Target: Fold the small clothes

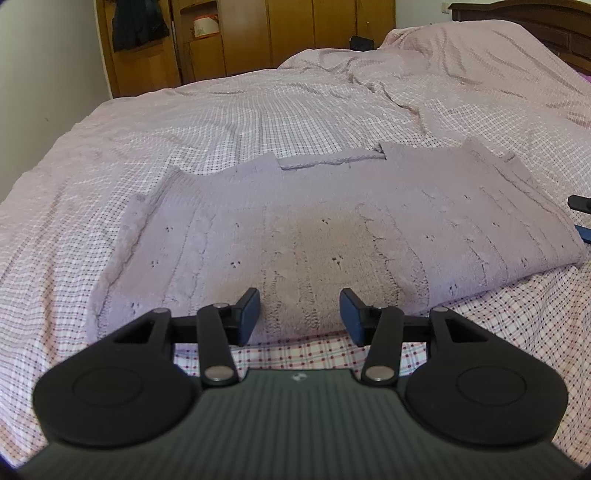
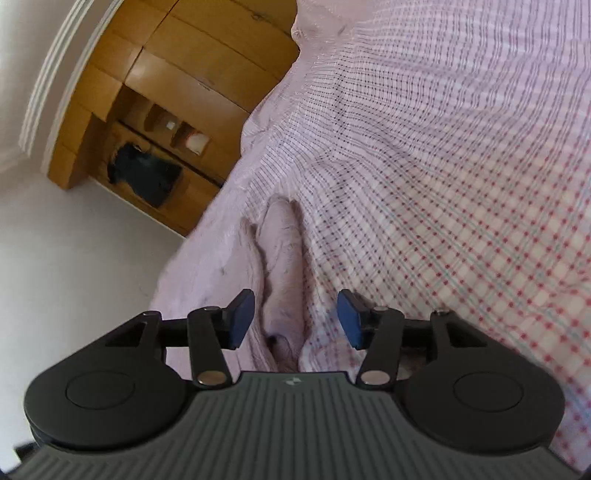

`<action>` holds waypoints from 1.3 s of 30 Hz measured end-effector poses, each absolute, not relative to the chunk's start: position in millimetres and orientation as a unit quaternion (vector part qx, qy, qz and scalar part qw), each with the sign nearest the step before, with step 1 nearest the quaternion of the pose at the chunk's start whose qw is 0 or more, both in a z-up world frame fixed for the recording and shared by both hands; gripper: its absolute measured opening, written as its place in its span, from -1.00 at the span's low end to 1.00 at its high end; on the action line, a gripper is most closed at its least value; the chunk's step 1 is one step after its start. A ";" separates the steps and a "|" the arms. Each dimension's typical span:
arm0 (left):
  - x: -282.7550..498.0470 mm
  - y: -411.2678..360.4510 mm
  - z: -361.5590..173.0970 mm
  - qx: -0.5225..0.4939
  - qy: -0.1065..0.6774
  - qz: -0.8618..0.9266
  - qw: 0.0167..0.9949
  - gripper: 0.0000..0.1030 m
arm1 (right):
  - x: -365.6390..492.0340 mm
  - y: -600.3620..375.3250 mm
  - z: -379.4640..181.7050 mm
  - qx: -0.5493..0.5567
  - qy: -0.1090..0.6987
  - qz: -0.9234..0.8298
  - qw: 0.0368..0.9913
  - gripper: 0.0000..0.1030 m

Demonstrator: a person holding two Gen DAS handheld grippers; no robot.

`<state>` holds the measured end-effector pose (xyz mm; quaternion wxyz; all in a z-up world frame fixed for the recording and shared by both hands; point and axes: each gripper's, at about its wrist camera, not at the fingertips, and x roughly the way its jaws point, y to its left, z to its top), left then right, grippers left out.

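A lilac knitted sweater (image 1: 332,229) lies spread flat across the checked bedspread (image 1: 221,110), its sleeves folded in over the body. My left gripper (image 1: 299,314) is open, with its blue pads either side of the sweater's near hem, just above it. My right gripper (image 2: 295,317) is open and rolled sideways; the sweater's edge (image 2: 280,258) runs up between its open jaws, seen end-on. The right gripper's tips also show at the right edge of the left wrist view (image 1: 581,218), beside the sweater's right side.
The bed fills most of both views, with rumpled covers and a pillow (image 1: 461,48) at the far end. A wooden wardrobe (image 1: 240,40) with dark clothing hanging on it (image 1: 136,26) stands behind the bed. A dark headboard (image 1: 535,22) is at the far right.
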<state>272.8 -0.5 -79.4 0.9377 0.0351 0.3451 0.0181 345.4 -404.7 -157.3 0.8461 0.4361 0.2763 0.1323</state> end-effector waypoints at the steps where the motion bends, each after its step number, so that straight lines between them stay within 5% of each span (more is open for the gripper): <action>1: 273.6 0.9 -79.5 0.032 0.345 0.021 0.938 -0.03 | 348.3 -403.8 -158.1 0.441 0.275 0.140 0.843 0.12; 8: 274.8 6.6 -80.9 0.026 0.344 0.030 0.938 -0.03 | 364.0 -385.4 -154.6 0.404 0.275 0.133 0.862 0.11; 13: 275.5 4.8 -81.9 0.033 0.344 0.031 0.938 -0.03 | 368.8 -356.8 -117.8 0.272 0.222 0.119 0.929 0.12; 22: 282.8 19.3 -82.4 0.031 0.340 0.047 0.939 -0.03 | 449.4 -316.5 -143.6 0.289 0.276 0.185 0.898 0.09; 23: 282.9 21.9 -82.8 0.029 0.340 0.048 0.939 -0.03 | 450.3 -316.4 -147.8 0.304 0.266 0.185 0.896 0.02; 24: 282.8 24.7 -83.8 0.025 0.340 0.049 0.939 -0.02 | 451.9 -317.6 -151.2 0.313 0.264 0.189 0.893 -0.32; 27: 281.5 24.9 -85.9 0.031 0.340 0.050 0.938 0.05 | 455.0 -330.6 -155.7 0.348 0.274 0.185 0.877 -0.77; 34: 278.4 11.8 -85.5 0.049 0.338 0.049 0.938 0.07 | 441.6 -350.3 -139.3 0.356 0.220 0.187 0.889 -0.85; 39: 277.9 7.2 -85.1 0.058 0.336 0.045 0.939 0.07 | 452.8 -348.0 -154.4 0.328 0.268 0.152 0.893 -0.82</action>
